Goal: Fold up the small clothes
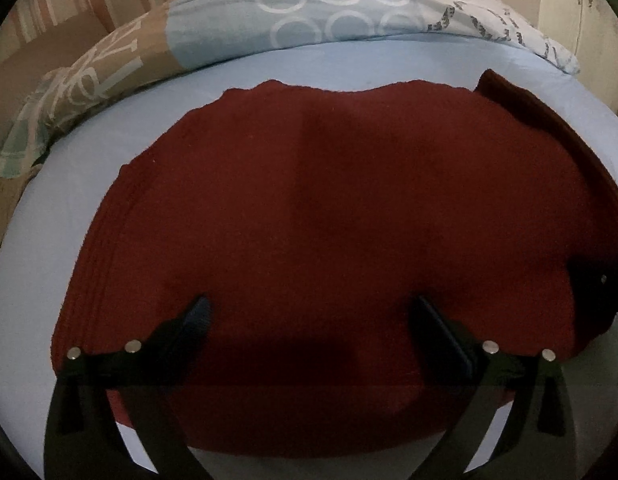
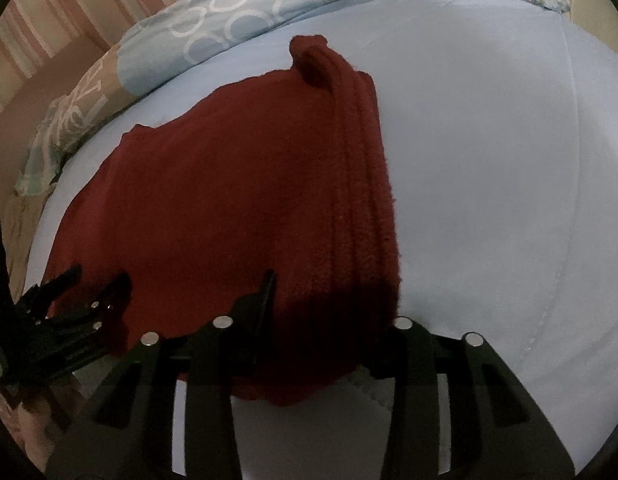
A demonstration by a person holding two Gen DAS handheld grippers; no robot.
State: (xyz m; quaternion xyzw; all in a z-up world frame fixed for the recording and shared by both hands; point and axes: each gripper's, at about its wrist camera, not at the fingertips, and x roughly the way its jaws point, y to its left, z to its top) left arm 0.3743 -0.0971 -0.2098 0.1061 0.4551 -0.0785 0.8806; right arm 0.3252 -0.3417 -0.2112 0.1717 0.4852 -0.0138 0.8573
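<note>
A dark red fleece cloth (image 1: pixel 309 200) lies spread flat on the light blue bed sheet (image 1: pixel 69 240). My left gripper (image 1: pixel 313 312) hovers over the cloth's near edge, wide open with nothing between its fingers. In the right wrist view it shows at the lower left (image 2: pixel 97 278). The cloth's ribbed right edge (image 2: pixel 369 184) runs toward my right gripper (image 2: pixel 321 288). That gripper holds the bunched near right corner between its jaws. One finger (image 2: pixel 269 284) shows on top and the other is hidden under the fabric. From the left wrist view the right gripper (image 1: pixel 601 280) sits at the far right.
A blue pillow with white rings (image 1: pixel 309 12) and a brown patterned pillow (image 1: pixel 81 80) line the far side of the bed. A white printed pillow (image 1: pixel 489 12) lies at the back right. A striped wall (image 2: pixel 49 12) stands behind. Bare sheet (image 2: pixel 489 160) stretches right of the cloth.
</note>
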